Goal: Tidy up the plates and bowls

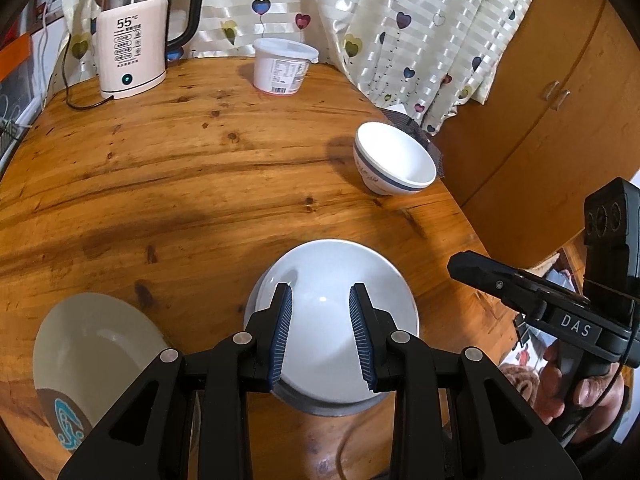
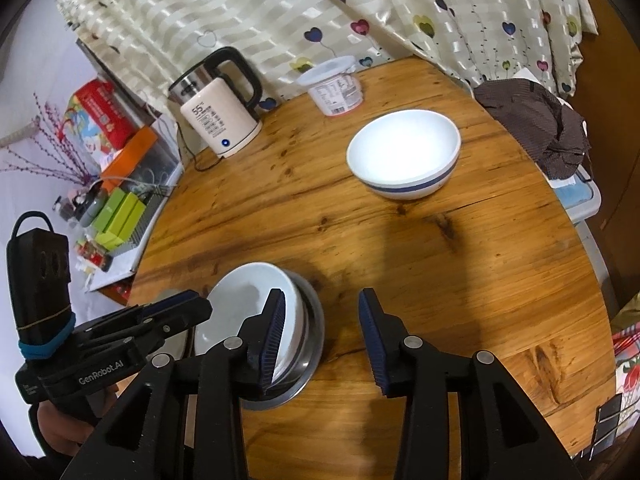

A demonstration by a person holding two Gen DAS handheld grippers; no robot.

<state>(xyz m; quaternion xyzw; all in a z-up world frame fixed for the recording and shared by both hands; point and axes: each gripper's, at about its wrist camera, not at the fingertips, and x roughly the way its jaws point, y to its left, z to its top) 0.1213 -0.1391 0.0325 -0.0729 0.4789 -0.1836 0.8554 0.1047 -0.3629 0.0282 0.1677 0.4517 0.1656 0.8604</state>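
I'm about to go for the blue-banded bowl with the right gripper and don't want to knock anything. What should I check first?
1. Right gripper open and empty: ok.
2. Left gripper open above the white bowl, not gripping it: ok.
3. Blue-banded bowl upright, standing alone: ok.
4. Bare table between right gripper and that bowl: ok.
5. White bowl seated level in the metal dish: cannot tell.
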